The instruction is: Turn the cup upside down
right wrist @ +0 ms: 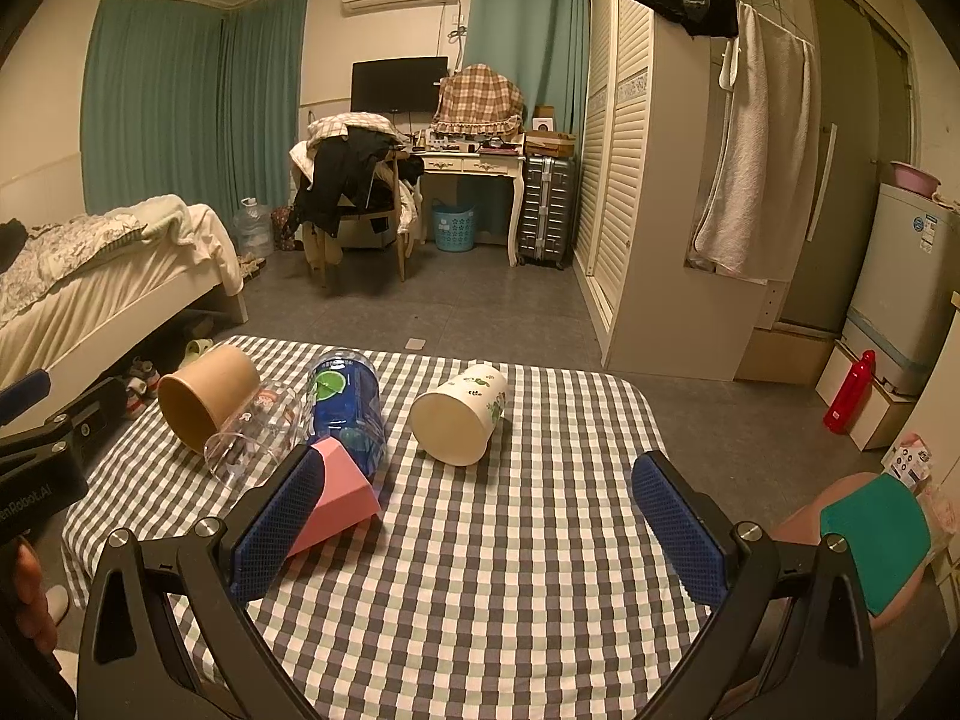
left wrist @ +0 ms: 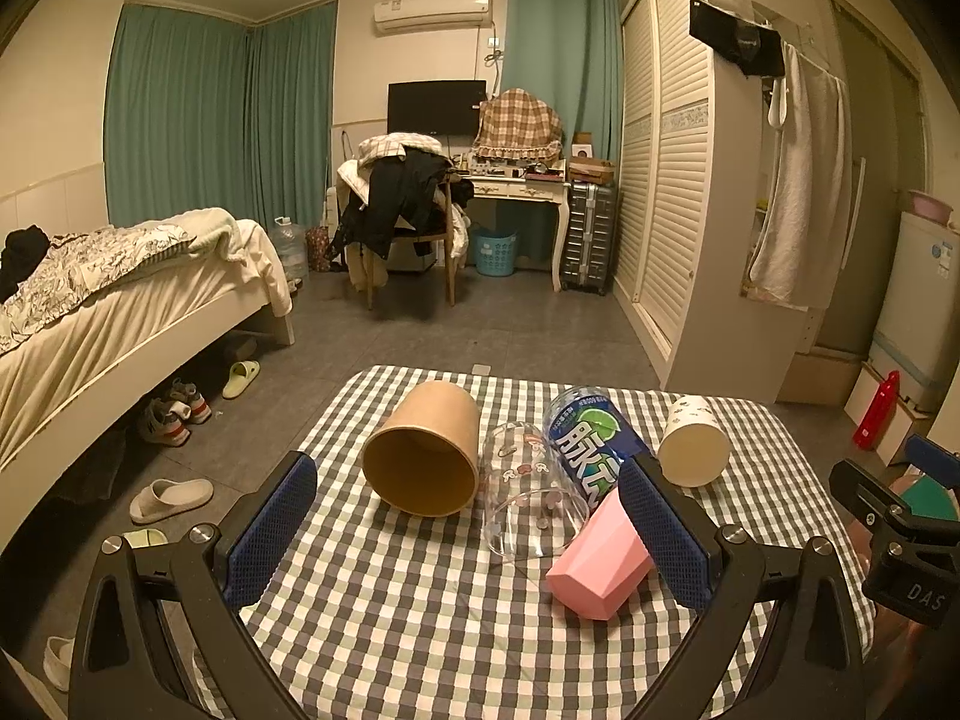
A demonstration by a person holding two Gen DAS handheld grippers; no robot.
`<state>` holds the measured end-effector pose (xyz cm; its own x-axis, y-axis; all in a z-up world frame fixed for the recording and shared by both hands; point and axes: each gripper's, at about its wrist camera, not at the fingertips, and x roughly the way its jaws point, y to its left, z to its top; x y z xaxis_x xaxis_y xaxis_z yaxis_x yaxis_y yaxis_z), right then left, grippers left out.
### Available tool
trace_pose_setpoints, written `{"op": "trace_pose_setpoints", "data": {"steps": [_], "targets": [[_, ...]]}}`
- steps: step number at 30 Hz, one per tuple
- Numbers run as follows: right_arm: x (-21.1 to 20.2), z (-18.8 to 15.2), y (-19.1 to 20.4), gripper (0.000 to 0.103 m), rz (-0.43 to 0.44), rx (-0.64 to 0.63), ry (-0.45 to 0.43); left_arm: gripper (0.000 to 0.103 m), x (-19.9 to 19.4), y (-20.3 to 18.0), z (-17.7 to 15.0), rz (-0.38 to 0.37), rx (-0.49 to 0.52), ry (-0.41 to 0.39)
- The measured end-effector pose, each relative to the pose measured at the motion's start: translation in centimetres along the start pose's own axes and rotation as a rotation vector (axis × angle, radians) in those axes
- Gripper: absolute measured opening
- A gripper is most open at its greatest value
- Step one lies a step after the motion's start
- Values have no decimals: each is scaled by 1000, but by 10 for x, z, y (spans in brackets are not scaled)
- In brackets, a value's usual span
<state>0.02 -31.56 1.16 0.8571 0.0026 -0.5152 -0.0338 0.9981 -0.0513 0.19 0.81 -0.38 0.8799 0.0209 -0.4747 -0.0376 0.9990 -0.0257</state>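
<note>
Five vessels lie on their sides on the checked table [right wrist: 510, 540]: a brown cup [left wrist: 423, 450], a clear glass [left wrist: 531, 498], a blue bottle [left wrist: 591, 435], a pink cup [left wrist: 600, 564] and a white cup [right wrist: 459, 414]. The left gripper [left wrist: 468, 534] and right gripper [right wrist: 480, 534] hover with jaws spread wide, holding nothing.

Teal curtains [left wrist: 180, 114], bed [left wrist: 120, 300], louvred wardrobe [left wrist: 666, 150] (grey tiled floor [left wrist: 480, 324]).

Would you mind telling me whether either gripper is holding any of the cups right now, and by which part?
Nothing is held. The left gripper and right gripper are both open above the checked table, their pads touching no cup.
</note>
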Motion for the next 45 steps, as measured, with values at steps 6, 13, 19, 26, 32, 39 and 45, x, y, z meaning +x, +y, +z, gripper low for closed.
{"op": "trace_pose_setpoints", "data": {"steps": [6, 13, 19, 26, 32, 39, 45], "targets": [[0, 0, 0, 103, 0, 0, 1, 103, 0, 0, 0, -1, -1, 1], [0, -1, 0, 103, -1, 1, 3, 103, 0, 1, 0, -1, 0, 1], [0, -1, 0, 103, 0, 0, 4, 103, 0, 0, 0, -1, -1, 1], [2, -2, 0, 103, 0, 1, 5, 103, 2, 1, -4, 2, -5, 5], [2, -2, 0, 103, 1, 1, 5, 103, 2, 2, -3, 1, -4, 6], [4, -8, 5, 103, 5, -2, 10, 103, 3, 2, -5, 3, -7, 8], [5, -8, 5, 103, 7, 1, 14, 103, 3, 3, -5, 3, -6, 9]]}}
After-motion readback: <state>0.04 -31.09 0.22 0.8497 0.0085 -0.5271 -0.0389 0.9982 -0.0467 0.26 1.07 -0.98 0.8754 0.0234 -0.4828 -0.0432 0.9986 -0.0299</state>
